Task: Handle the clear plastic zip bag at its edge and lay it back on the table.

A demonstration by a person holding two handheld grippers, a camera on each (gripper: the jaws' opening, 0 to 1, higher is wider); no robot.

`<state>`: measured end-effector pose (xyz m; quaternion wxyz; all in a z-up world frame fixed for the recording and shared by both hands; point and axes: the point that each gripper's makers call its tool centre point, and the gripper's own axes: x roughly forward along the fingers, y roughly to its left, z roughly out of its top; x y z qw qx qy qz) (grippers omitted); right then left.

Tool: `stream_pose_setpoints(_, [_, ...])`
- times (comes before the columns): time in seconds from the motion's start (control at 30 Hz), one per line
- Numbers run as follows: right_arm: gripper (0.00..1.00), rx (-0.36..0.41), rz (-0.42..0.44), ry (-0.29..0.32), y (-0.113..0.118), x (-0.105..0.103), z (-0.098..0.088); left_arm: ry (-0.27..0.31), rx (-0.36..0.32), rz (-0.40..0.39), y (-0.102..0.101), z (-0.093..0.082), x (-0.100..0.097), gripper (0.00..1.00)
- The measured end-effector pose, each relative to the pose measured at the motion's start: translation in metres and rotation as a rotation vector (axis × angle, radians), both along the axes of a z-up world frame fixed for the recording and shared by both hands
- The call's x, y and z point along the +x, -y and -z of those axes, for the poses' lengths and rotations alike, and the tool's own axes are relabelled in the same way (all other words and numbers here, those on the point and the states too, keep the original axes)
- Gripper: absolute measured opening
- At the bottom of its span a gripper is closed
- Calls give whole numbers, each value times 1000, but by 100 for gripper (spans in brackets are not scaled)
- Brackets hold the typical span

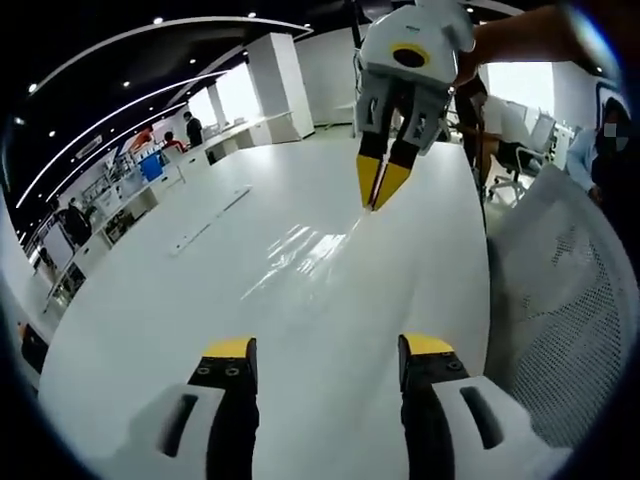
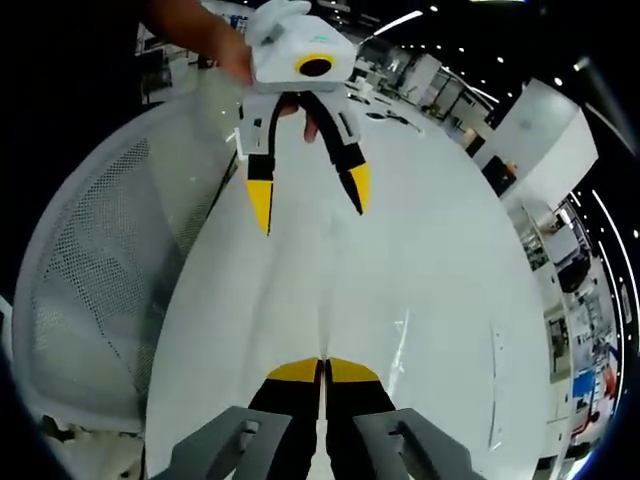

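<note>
Pinching the edge of the clear plastic zip bag (image 1: 300, 250), the right hand-held gripper (image 1: 381, 186) has its jaws pressed together at 12 o'clock in the left gripper view. Spread over the white bench (image 1: 150, 330), the bag lies nearly flat. The left hand-held gripper (image 2: 308, 200) hangs with jaws spread apart, a mesh chair (image 2: 90, 290) beside it.
</note>
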<state>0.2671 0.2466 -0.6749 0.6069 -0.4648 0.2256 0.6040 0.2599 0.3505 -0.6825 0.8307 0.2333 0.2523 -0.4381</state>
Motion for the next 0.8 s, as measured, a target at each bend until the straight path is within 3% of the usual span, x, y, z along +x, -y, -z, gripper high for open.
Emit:
stream_pose_setpoints(0.17, [0, 1, -17, 14, -2, -1, -2, 6, 22, 34, 2, 2, 1, 45])
stream_pose_setpoints(0.4, [0, 7, -23, 21, -2, -2, -5, 25, 37, 50, 3, 1, 6, 28])
stream_pose_setpoints(0.6, [0, 23, -25, 14, -2, -5, -6, 32, 50, 58, 1, 2, 6, 26])
stream_pose_setpoints(0.8, [0, 45, -24, -10, -4, -10, -7, 45, 59, 86, 2, 2, 4, 13])
